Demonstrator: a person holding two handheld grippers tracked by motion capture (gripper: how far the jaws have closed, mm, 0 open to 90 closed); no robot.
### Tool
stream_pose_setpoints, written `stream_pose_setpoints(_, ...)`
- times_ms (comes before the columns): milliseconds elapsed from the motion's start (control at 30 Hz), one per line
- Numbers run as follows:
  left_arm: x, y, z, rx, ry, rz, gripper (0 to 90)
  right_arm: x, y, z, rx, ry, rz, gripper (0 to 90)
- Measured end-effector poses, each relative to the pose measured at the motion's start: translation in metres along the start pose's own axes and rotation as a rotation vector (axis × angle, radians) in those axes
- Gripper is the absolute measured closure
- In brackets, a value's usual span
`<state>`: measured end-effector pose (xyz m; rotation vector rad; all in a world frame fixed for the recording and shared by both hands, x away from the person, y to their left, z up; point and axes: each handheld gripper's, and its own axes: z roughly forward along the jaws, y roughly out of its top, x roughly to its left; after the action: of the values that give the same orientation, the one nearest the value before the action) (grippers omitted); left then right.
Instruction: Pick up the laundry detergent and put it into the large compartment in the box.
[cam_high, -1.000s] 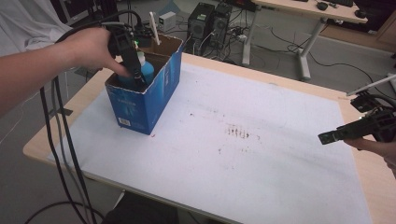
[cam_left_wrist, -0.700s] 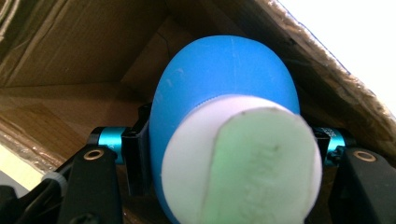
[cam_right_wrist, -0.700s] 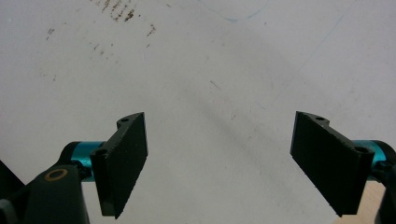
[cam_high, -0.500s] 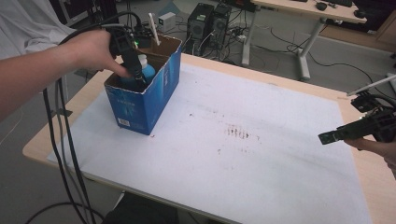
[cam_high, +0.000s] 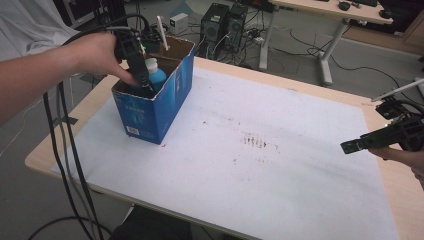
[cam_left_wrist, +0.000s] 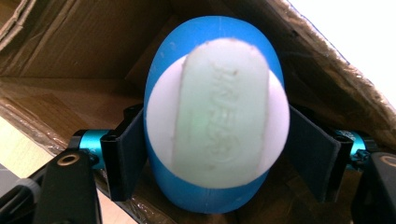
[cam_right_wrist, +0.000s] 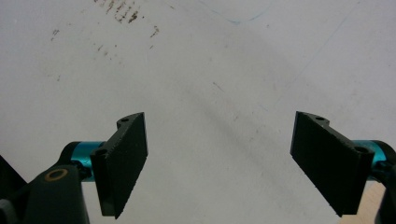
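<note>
The left claw (cam_high: 145, 89) sits at the upper left of the high view, reaching down into the open top of the blue box (cam_high: 165, 107). A blue bottle (cam_high: 156, 77) with a white cap stands inside that box.

In the left gripper view the bottle (cam_left_wrist: 215, 121) occupies the centre of the frame, seen cap-first, so its long axis runs roughly in line with the claw's own reach. The 2 jaws flank it left and right. They have just been opening, with the bottle between them. The left jaw lies close against the bottle's side and the right jaw shows a narrow gap; judged released, not clamped.

The right claw (cam_high: 352, 146) is at the right edge of the high view, well apart from the box, over bare desk (cam_high: 300, 190). In the right gripper view its jaws stand apart with nothing between them (cam_right_wrist: 217, 163).

Judgement: the left hand is by far the nearer to the bottle. A clean exit calls for withdrawal straight back along the bottle's axis; a sideways pull risks tipping it against the box wall.
</note>
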<state>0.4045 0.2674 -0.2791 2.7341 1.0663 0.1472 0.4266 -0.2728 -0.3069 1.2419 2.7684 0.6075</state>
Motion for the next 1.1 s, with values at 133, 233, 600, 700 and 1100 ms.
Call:
stream_pose_setpoints(133, -0.001, 0.000, 0.000, 0.005, 0.004, 0.012, 24.3, 0.000, 0.000, 0.000, -0.001, 0.000, 0.000, 18.3)
stream_pose_setpoints(233, -0.001, 0.001, 0.001, 0.010, 0.002, 0.015, 24.3, -0.001, -0.001, 0.000, -0.002, 0.001, 0.003, 18.3)
stream_pose_setpoints(600, -0.004, 0.003, 0.003, 0.019, -0.001, 0.045, 22.7, -0.001, -0.002, -0.001, 0.002, 0.001, 0.006, 18.3)
stream_pose_setpoints(700, -0.004, 0.003, 0.000, 0.022, 0.002, 0.058, 22.7, -0.001, -0.003, -0.002, -0.004, -0.001, 0.001, 18.3)
stream_pose_setpoints(1100, -0.003, 0.003, -0.024, -0.010, 0.034, 0.080, 20.7, -0.002, -0.005, -0.006, -0.011, -0.006, 0.001, 18.3)
